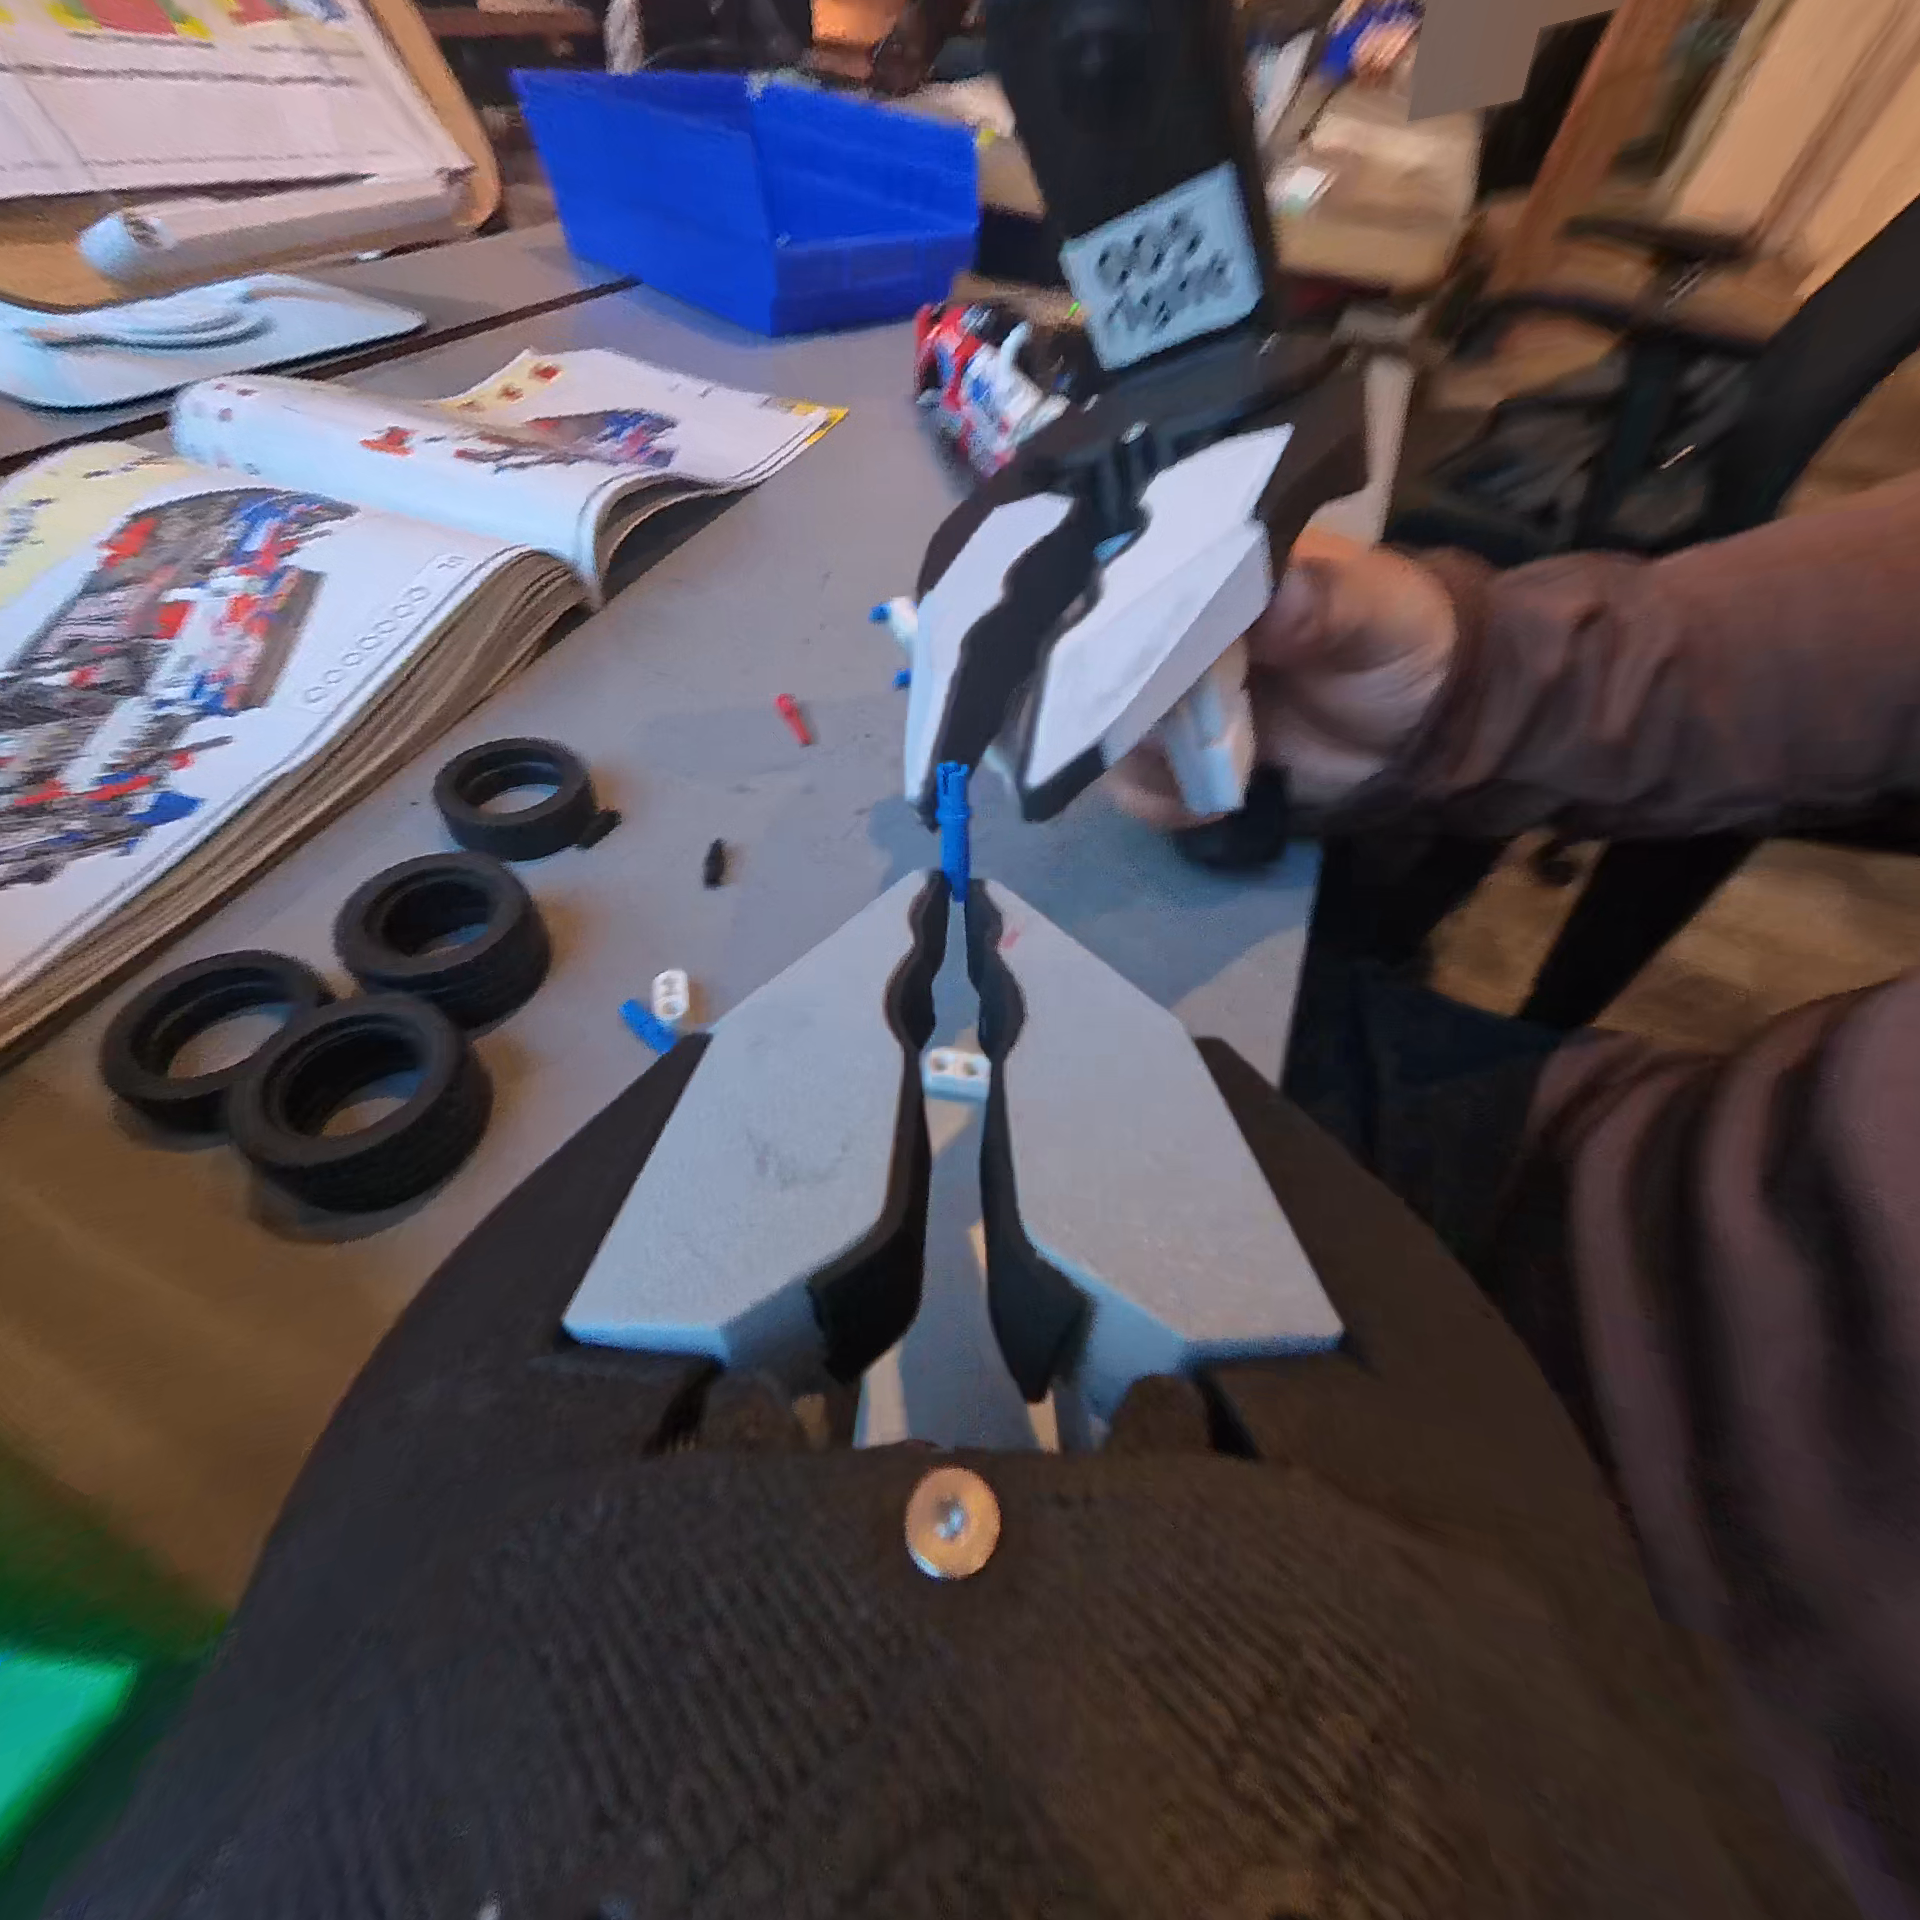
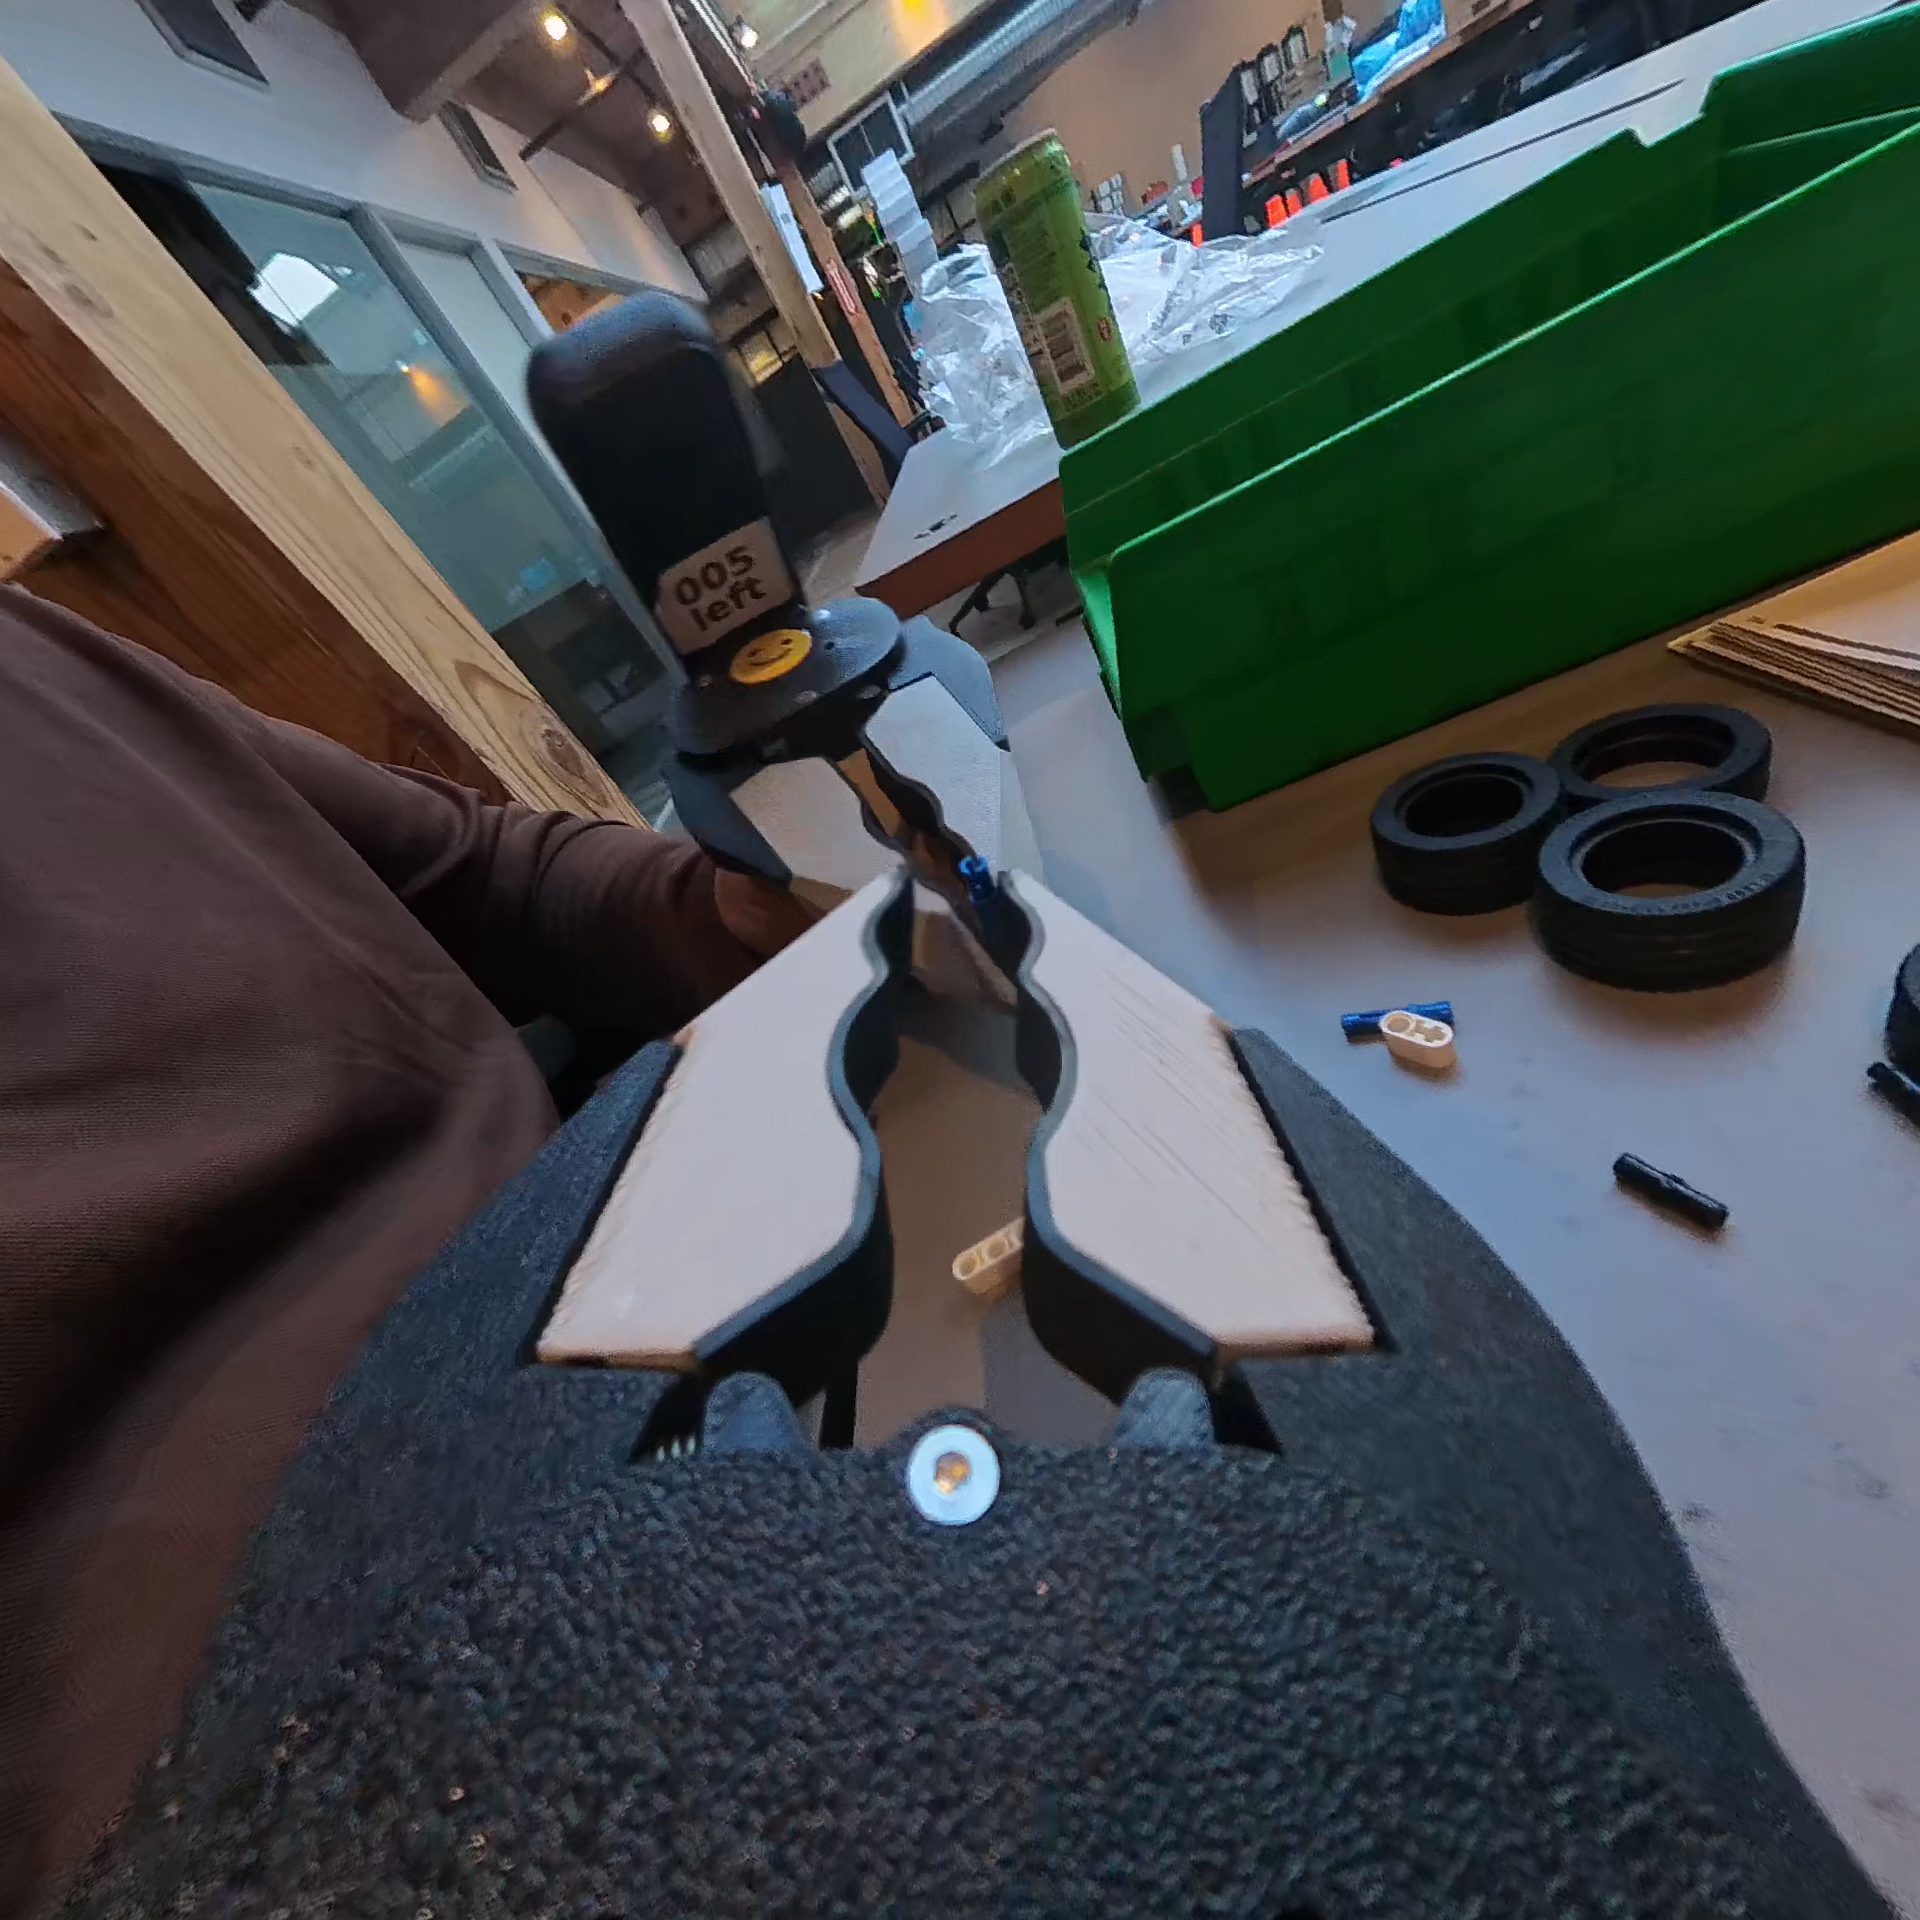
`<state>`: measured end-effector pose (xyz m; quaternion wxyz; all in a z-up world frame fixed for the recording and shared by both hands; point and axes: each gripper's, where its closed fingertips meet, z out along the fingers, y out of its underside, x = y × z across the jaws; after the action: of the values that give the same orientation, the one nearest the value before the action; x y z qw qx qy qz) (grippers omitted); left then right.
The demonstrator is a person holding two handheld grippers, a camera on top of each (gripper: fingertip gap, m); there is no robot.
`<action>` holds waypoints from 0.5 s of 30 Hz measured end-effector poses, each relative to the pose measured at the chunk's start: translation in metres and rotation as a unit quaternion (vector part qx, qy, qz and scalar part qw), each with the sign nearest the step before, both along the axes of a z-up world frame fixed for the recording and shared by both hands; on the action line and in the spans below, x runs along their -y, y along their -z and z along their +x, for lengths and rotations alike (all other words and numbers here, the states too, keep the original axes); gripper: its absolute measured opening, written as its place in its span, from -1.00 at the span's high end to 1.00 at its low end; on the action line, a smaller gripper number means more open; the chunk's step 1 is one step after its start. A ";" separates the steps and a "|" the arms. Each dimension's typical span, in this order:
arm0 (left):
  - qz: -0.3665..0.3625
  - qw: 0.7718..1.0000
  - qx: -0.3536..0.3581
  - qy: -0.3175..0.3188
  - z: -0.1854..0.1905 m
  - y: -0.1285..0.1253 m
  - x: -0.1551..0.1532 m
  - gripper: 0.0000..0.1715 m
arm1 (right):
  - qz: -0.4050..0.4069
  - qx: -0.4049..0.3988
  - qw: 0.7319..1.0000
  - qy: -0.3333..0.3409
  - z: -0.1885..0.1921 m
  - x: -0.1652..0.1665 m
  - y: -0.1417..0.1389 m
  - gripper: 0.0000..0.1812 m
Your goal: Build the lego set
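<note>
Your left gripper [image 1: 954, 894] fingers pinch a blue pin [image 1: 952, 821], right gripper [image 2: 954, 894] fingers nearly closed beside it; tyres [image 1: 312, 1049] remain unmounted.

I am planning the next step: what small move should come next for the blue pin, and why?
Probably close the right hand-held gripper on the free upper end of the blue pin. The left hand-held gripper pinches its lower end, and the right one's open fingers sit around the top.

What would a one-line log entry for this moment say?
left gripper: shut on blue pin | right gripper: open, tips at the pin | tyres: loose on table
</note>
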<state>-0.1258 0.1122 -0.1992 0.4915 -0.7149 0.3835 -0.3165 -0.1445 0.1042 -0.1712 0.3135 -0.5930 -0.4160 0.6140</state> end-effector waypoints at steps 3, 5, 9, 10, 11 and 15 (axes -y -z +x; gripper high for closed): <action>0.039 0.997 -0.065 -0.024 -0.003 0.009 -0.004 1.00 | 0.023 0.022 0.999 0.007 0.000 -0.001 0.005 0.82; 0.060 0.994 -0.091 -0.027 -0.003 0.012 -0.003 0.99 | 0.054 0.046 0.997 0.021 0.002 -0.004 0.010 0.95; 0.078 0.989 -0.122 -0.028 -0.003 0.017 -0.003 0.99 | 0.097 0.076 0.992 0.025 0.003 -0.004 0.016 0.95; 0.079 0.989 -0.124 -0.026 -0.002 0.018 -0.003 0.99 | 0.104 0.080 0.991 0.024 0.004 -0.003 0.016 0.95; 0.083 0.988 -0.127 -0.031 -0.003 0.018 -0.004 0.99 | 0.112 0.086 0.990 0.026 0.004 -0.004 0.017 0.95; 0.079 0.986 -0.142 -0.031 0.000 0.024 -0.007 0.99 | 0.153 0.121 0.980 0.038 0.007 -0.008 0.025 0.95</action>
<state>-0.1262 0.1195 -0.2231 0.4968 -0.7230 0.4508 -0.1649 -0.1372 0.1124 -0.1962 0.3708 -0.6233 -0.5173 0.4543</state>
